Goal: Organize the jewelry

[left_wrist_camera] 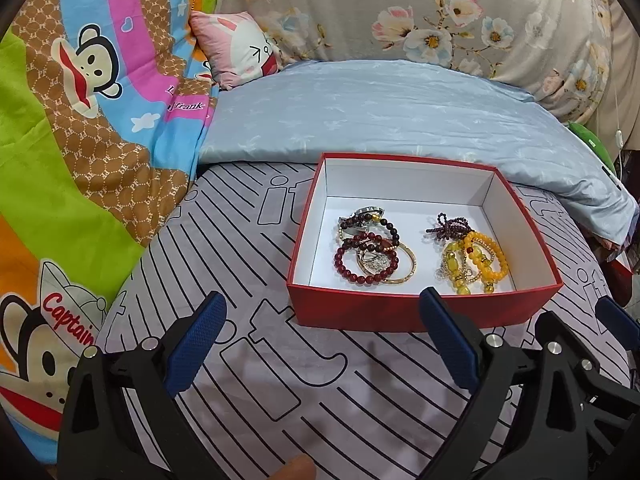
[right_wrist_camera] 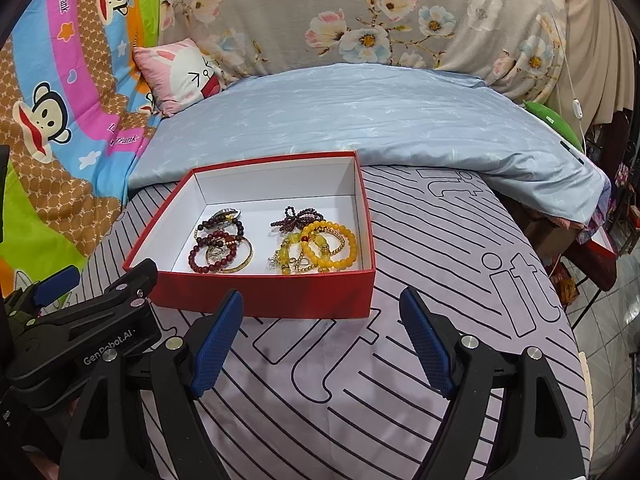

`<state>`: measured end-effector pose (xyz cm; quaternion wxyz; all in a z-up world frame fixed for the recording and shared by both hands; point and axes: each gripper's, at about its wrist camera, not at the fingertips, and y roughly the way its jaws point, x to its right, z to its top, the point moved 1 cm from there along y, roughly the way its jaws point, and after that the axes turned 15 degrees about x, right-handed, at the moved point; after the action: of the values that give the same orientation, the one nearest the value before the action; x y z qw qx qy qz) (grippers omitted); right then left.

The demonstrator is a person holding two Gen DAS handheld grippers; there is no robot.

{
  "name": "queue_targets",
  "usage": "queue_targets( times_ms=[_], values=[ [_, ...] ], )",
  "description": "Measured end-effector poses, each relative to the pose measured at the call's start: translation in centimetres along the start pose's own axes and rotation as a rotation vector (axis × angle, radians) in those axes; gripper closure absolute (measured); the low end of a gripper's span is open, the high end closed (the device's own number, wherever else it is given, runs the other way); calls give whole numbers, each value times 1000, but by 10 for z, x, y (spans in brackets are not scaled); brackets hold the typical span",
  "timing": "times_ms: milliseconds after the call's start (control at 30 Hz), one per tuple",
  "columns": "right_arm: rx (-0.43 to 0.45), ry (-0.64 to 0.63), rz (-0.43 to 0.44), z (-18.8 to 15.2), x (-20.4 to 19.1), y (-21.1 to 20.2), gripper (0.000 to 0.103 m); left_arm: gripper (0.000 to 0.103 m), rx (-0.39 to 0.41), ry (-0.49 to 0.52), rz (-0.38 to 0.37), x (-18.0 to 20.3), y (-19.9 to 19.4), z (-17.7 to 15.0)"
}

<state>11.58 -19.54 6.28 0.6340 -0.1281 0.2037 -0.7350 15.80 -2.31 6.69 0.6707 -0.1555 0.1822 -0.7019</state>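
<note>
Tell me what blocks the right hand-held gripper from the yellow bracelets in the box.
Only the box's red front wall stands between the open right hand-held gripper and the yellow bracelets. From above, nothing visible covers them.

Left hand-held gripper open above striped bedsheet; red box ahead holds dark red bracelets and yellow bracelets.
</note>
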Motion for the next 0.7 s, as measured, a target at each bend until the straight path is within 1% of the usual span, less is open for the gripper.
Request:
queue_targets(
  times_ms=[700],
  values=[
    [3, 0, -3, 1, 2, -2, 26, 11, 3, 15, -2, 4, 1, 2]
  ],
)
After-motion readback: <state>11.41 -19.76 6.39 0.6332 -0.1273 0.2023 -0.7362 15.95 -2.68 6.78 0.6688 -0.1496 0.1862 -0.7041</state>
